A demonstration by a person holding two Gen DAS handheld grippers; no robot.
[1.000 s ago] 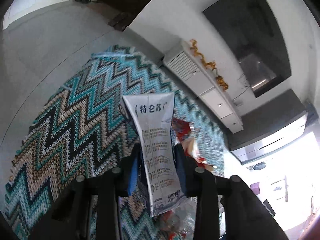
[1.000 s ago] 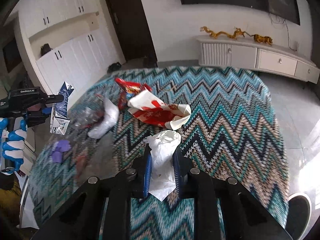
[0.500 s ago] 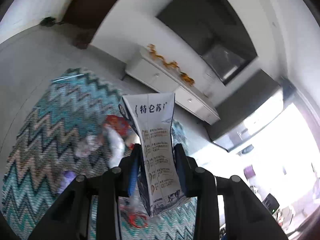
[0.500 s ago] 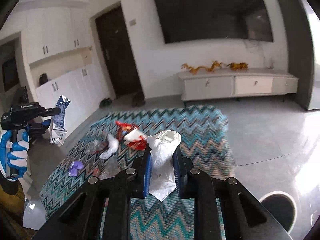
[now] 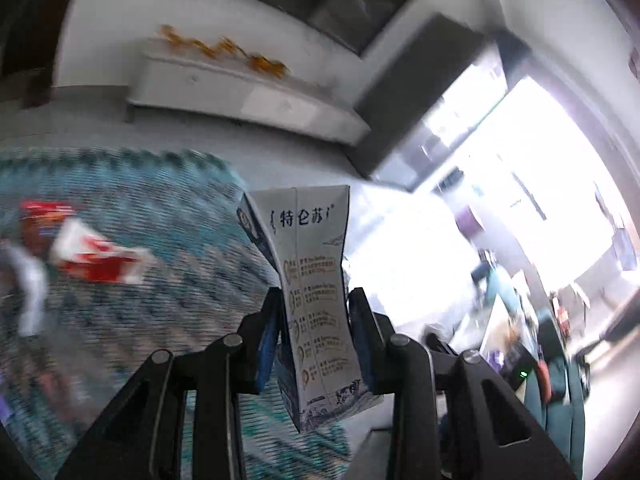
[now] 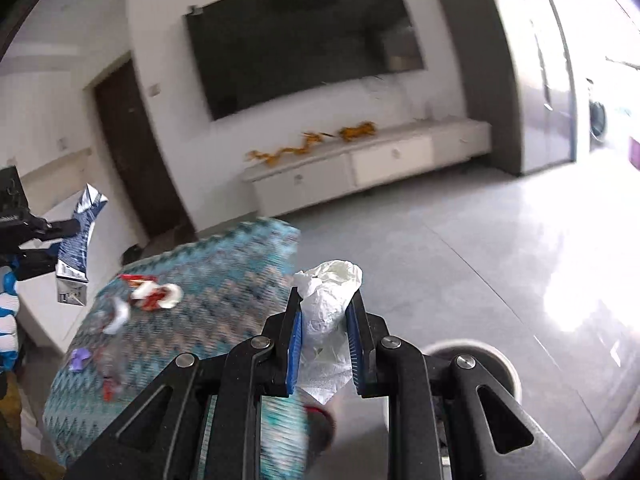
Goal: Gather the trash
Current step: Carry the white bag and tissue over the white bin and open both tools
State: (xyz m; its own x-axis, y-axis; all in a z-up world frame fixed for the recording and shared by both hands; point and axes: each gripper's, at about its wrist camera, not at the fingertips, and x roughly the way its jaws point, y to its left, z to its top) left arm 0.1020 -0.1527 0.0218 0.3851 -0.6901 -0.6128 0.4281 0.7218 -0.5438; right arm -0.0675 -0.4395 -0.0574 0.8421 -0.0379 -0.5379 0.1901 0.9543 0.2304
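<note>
The left claw [image 5: 314,332] is clamped on a crushed milk carton [image 5: 310,280], held in the air. The right claw [image 6: 325,336] pinches a crumpled white tissue [image 6: 326,300]. Beyond, a red-and-white wrapper [image 6: 158,294] and other scraps lie on the zigzag-covered surface [image 6: 224,280], toward its far edge.

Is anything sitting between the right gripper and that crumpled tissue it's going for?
No. The right gripper is already clamped on the crumpled white tissue, pads on both sides. Likewise the left gripper pinches the milk carton. No bin is clearly visible.
</note>
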